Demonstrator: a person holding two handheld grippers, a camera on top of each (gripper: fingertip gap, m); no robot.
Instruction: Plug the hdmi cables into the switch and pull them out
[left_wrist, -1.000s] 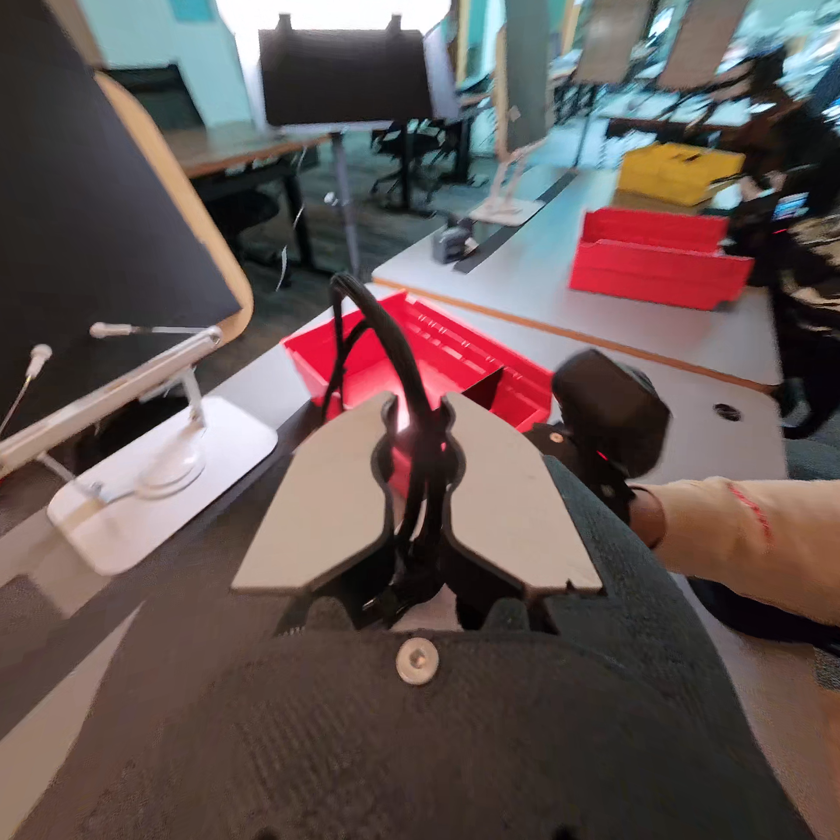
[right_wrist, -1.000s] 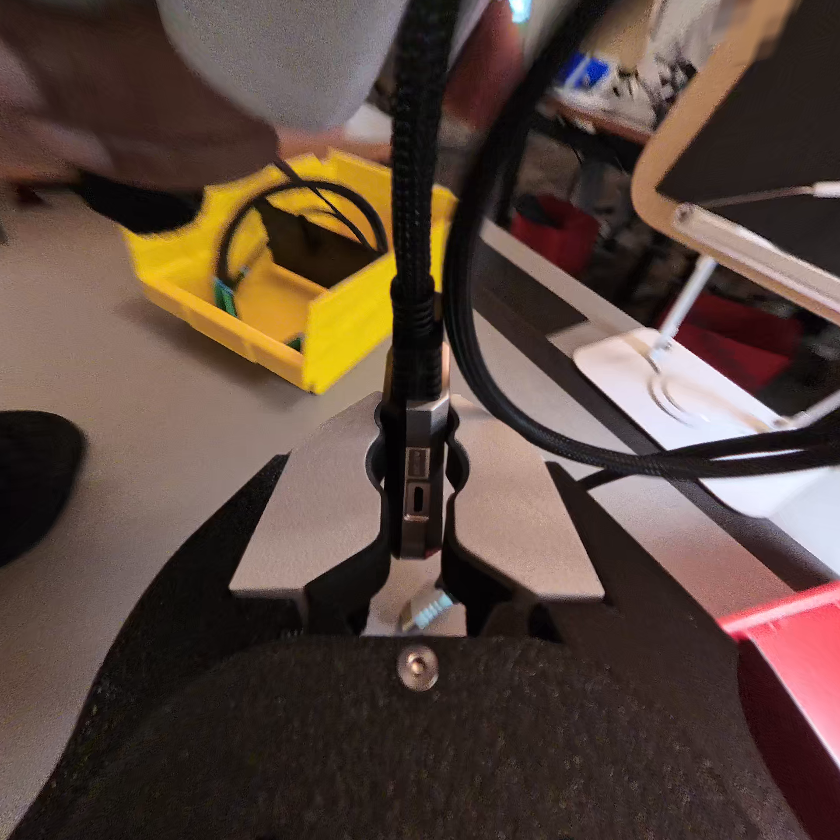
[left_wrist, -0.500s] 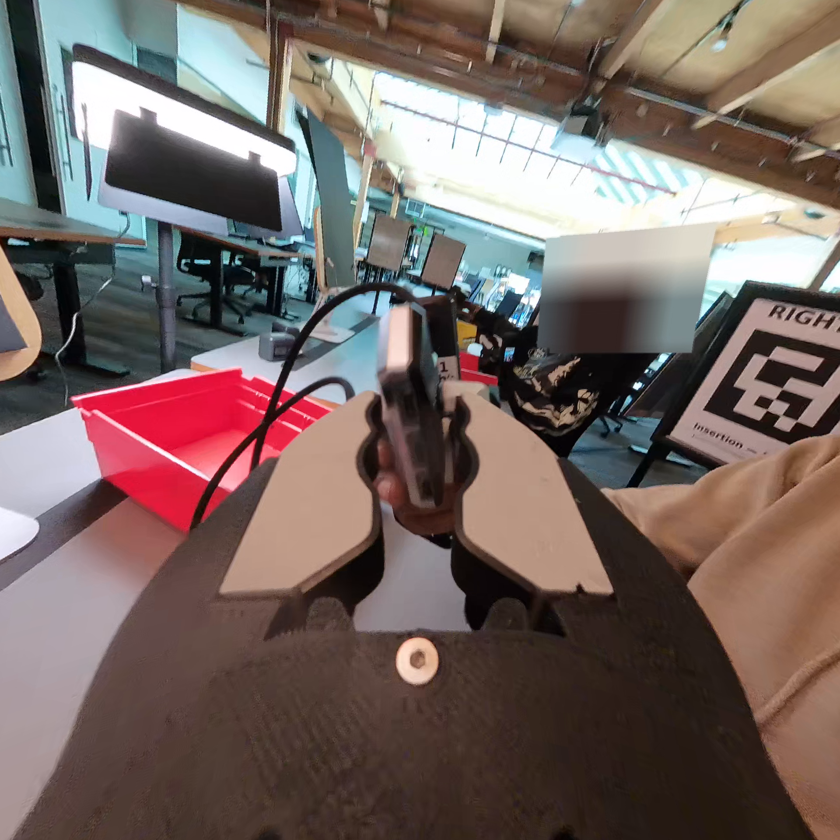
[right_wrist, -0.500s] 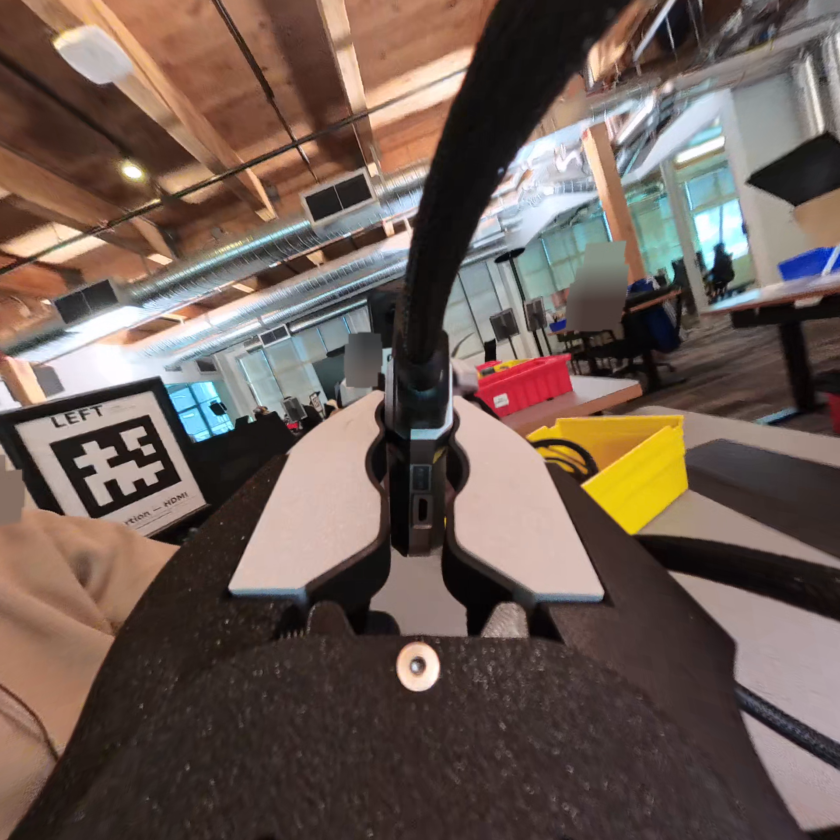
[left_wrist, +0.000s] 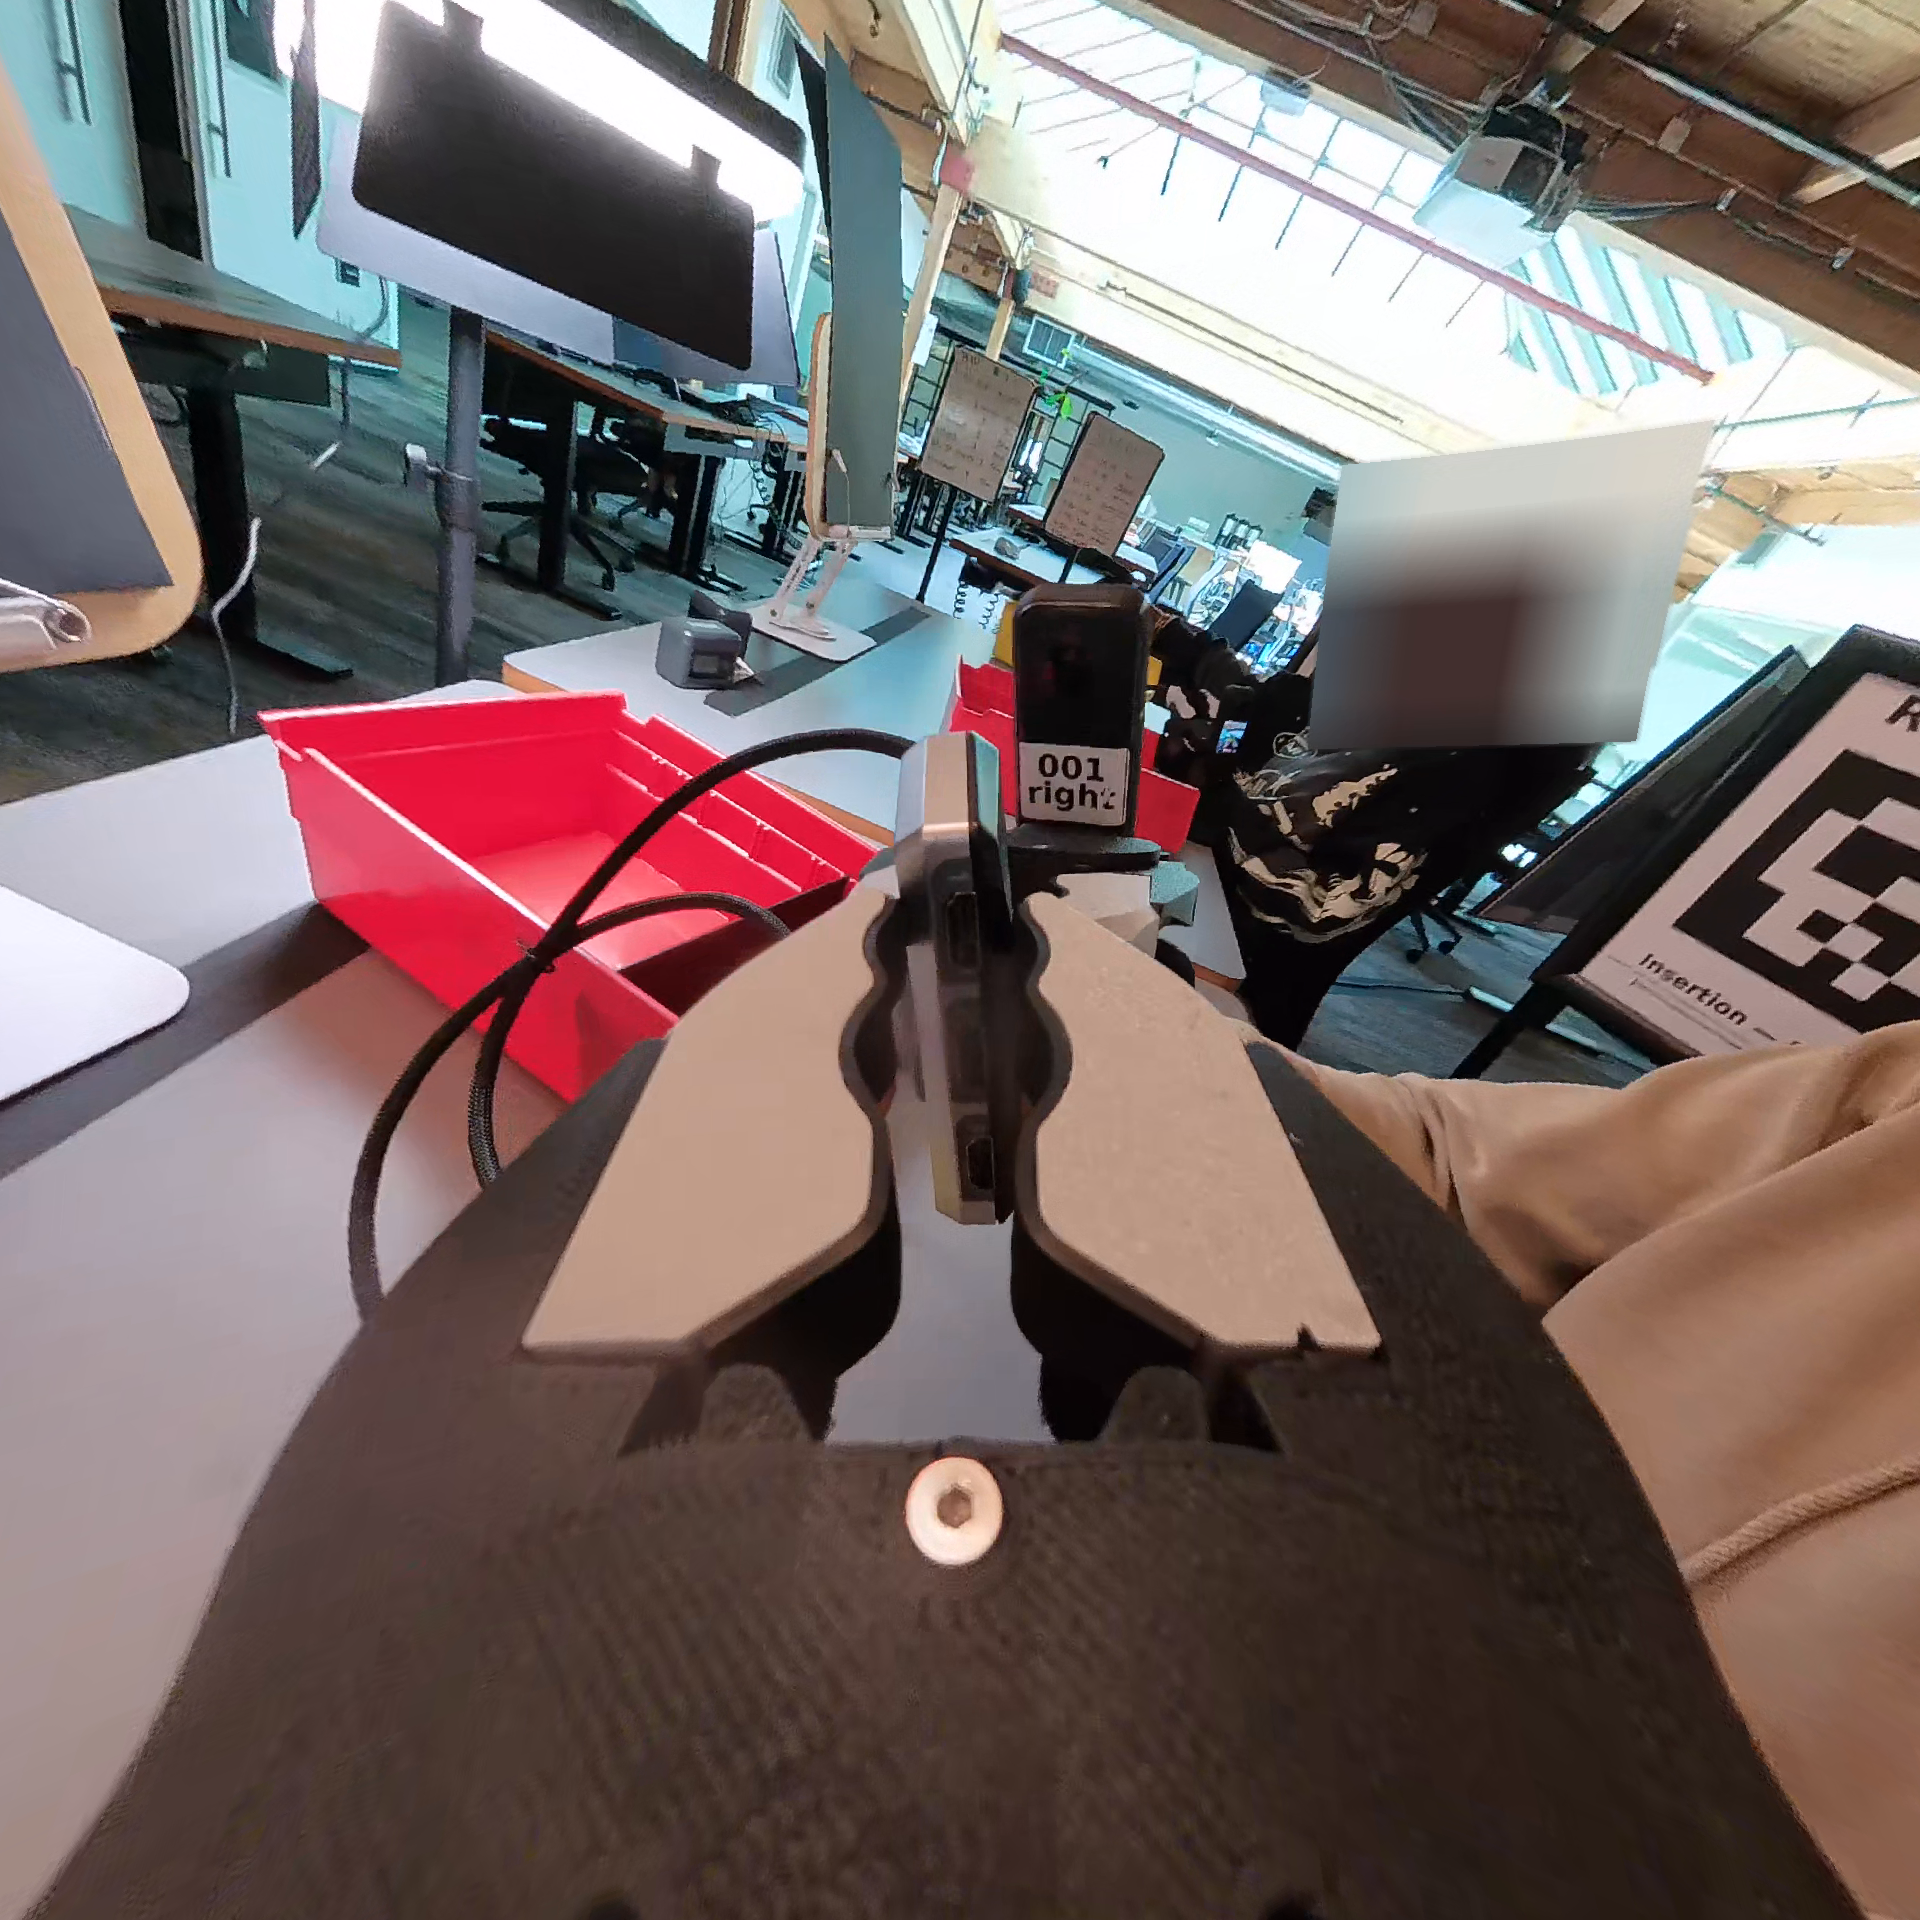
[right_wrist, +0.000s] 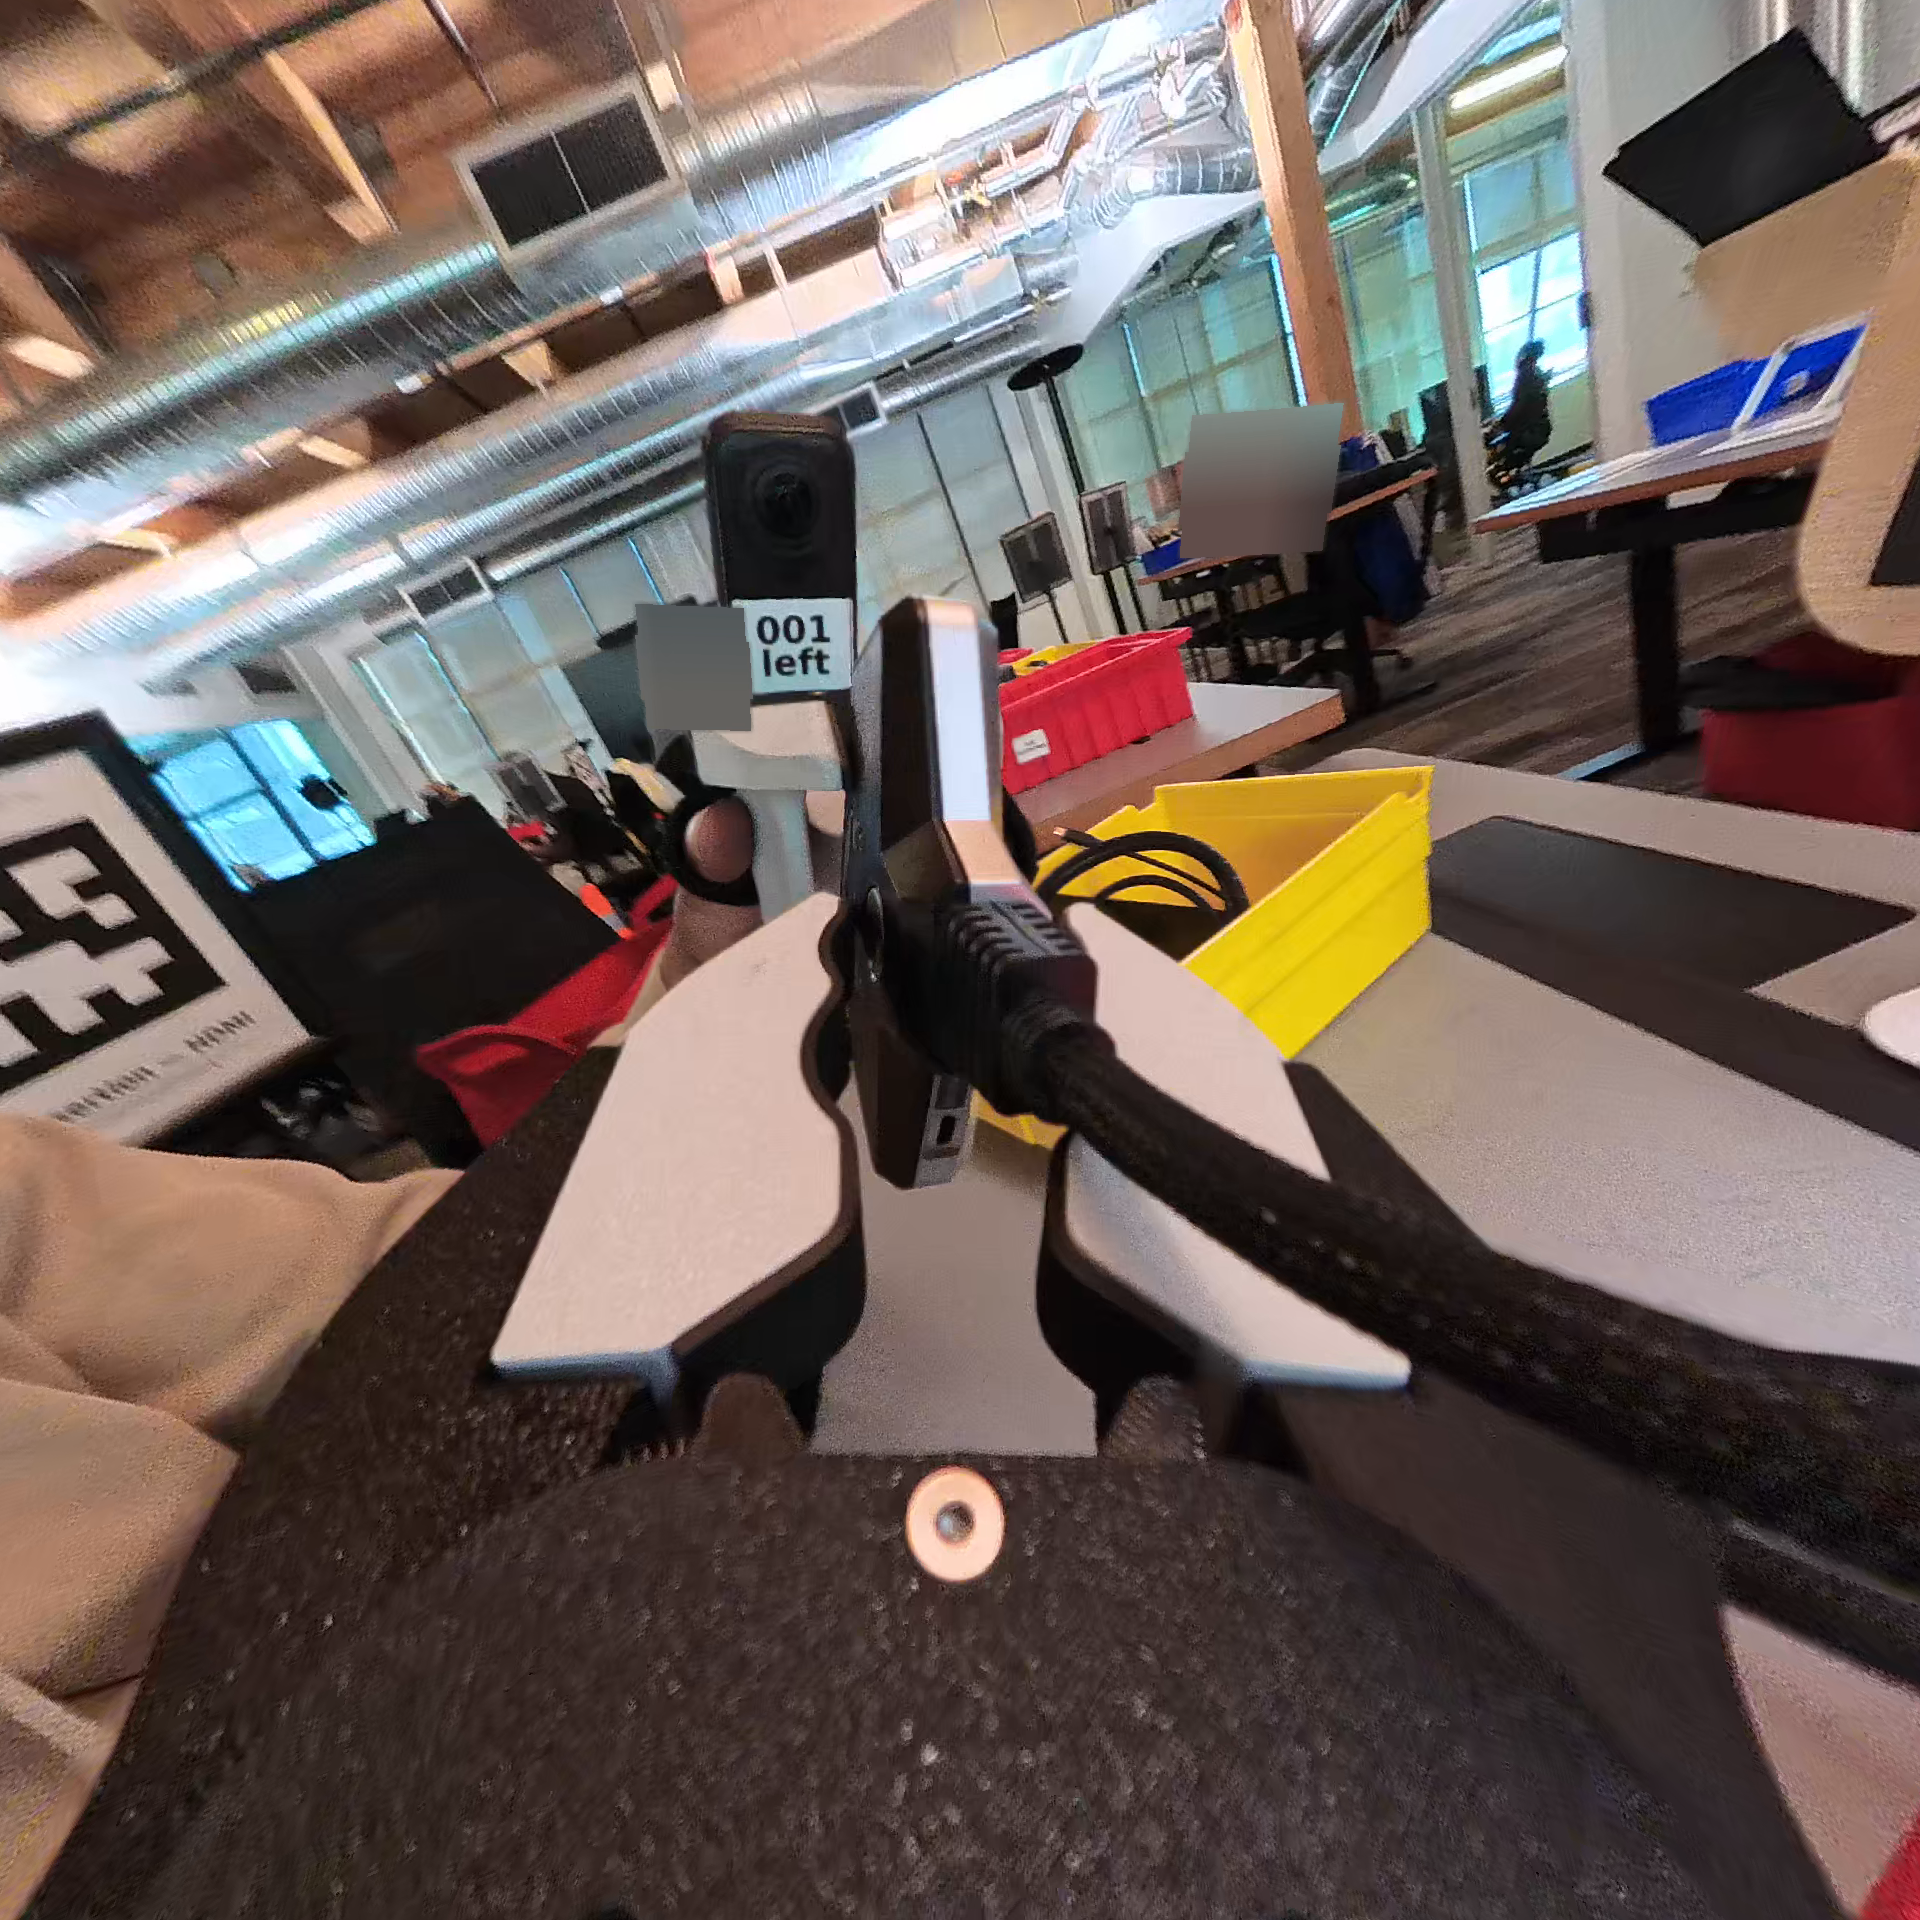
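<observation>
Left fingers (left_wrist: 951, 1049) pinching switch (left_wrist: 951, 894), right fingers (right_wrist: 951, 1060) spread, grey table (left_wrist: 187, 1299), open-plan office

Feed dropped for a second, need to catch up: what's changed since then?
Both grippers swung up to face each other. The left gripper let go of the thin cable and now clamps the switch. The right gripper has wider jaws now; its grip is unclear. The braided HDMI cable stays plugged in.
</observation>
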